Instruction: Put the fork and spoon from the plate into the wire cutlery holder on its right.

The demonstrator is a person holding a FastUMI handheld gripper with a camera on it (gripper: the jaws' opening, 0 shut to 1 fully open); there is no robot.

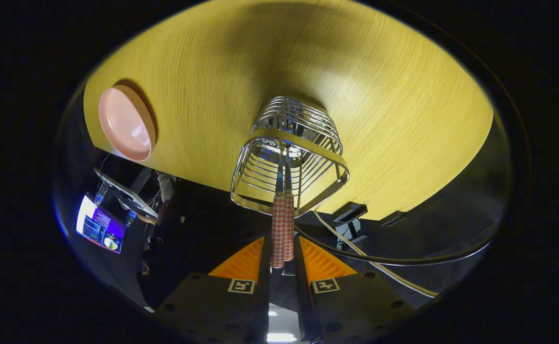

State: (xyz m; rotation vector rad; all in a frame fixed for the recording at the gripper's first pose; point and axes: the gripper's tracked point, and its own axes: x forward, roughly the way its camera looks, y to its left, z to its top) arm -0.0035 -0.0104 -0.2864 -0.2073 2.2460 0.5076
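Two checked-pattern handles point(282, 229) stand side by side between the fingers of the hand-held gripper point(282, 260), which is clamped on them, both fingers pressing their lower ends. Their metal necks run straight ahead, toward 12 o'clock, into the open mouth of the wire cutlery holder point(290, 155). The working ends are lost among the wires and glare inside it, so which is the fork and which the spoon cannot be told. The holder stands on the yellow wood-grain desk point(394, 110), its rim facing the camera and just beyond the fingertips. At about 10 o'clock from the holder, well apart from it, the pink plate point(125, 123) lies near the desk's edge with nothing on it. Past that edge, at about 8 o'clock, a lit screen point(100, 229) glows; its contents are too small to make out. A pale cable point(380, 267) curves away at about 4 o'clock, cut off where the view darkens. Each finger carries a square black-and-white marker point(241, 285), a coded pattern and not readable writing
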